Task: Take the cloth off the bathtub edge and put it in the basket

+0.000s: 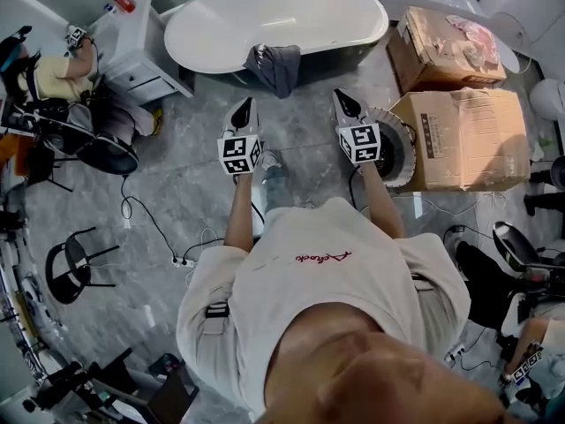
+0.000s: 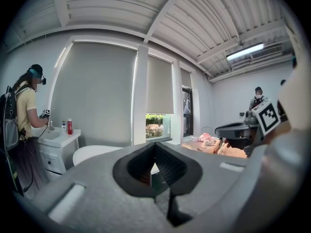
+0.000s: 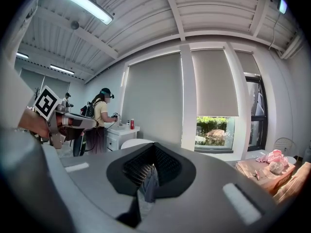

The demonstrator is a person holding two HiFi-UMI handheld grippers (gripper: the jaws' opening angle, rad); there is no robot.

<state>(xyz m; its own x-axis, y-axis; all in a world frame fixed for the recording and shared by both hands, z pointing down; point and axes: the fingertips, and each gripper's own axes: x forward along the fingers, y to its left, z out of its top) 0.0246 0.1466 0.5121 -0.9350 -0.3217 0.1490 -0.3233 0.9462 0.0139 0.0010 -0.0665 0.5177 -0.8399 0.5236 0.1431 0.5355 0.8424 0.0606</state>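
Cloth: grey, draped over the near edge of the tub. Basket: on the floor to the right, beside a box. We held the left gripper and right gripper near the cloth without touching it, each with jaws pressed together and empty.

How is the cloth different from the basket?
The cloth is dark grey; the basket is pale. The cloth hangs limp over the edge of the tub; the basket stands on the floor beside a box. The cloth shows whole; the right gripper hides part of the basket. Both sit ahead of the person, and no gripper touches either.
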